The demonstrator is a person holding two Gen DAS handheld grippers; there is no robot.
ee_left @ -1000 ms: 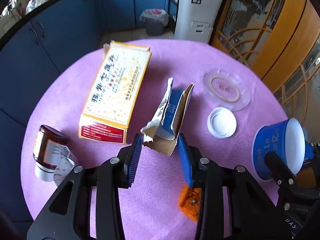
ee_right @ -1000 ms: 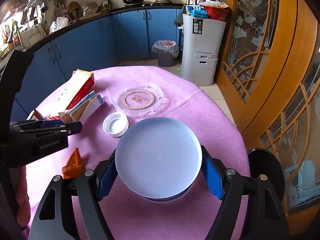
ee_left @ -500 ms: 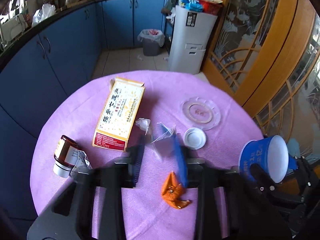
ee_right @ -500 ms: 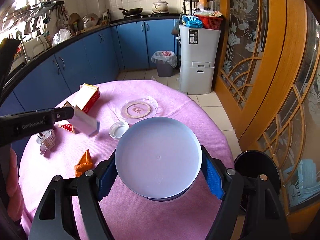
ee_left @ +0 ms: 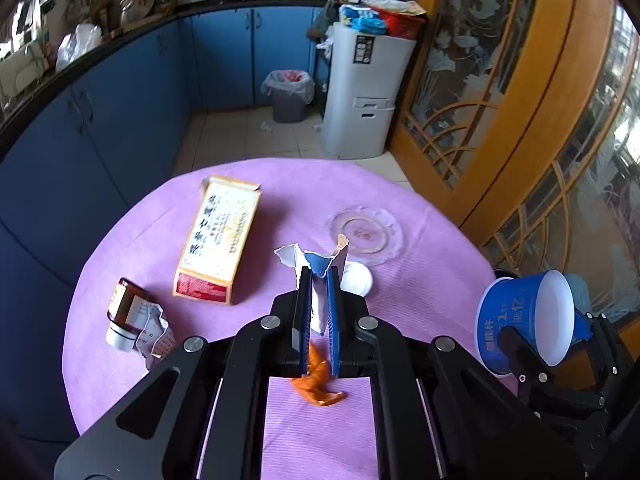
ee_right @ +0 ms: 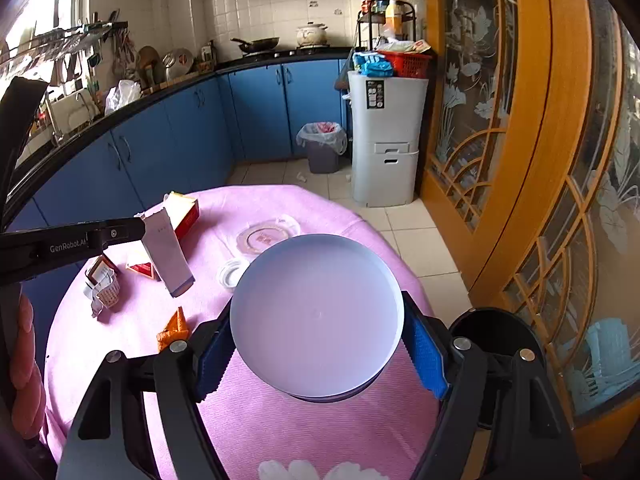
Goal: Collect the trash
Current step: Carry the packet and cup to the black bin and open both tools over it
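My left gripper (ee_left: 319,280) is shut on a torn blue-and-white carton (ee_left: 318,304) and holds it up off the round purple table (ee_left: 420,280). In the right wrist view the carton (ee_right: 166,248) hangs tilted from the left gripper's fingertips (ee_right: 134,229). My right gripper (ee_right: 320,360) is shut on a blue paper cup (ee_right: 316,320), whose white bottom faces the camera. The left wrist view shows that cup (ee_left: 504,316) on its side at the right, past the table's edge.
On the table lie a yellow box (ee_left: 220,240), a brown jar (ee_left: 126,312) with crumpled paper, an orange wrapper (ee_left: 318,386), a white lid (ee_left: 358,280) and a clear plastic lid (ee_left: 366,234). A lined trash bin (ee_left: 288,96) stands on the floor by a tall white cabinet (ee_left: 364,92).
The left gripper's jaws closed on the carton and lifted it off the table. Both hands rose and drew back, so the table looks smaller. The cup stayed in the right gripper.
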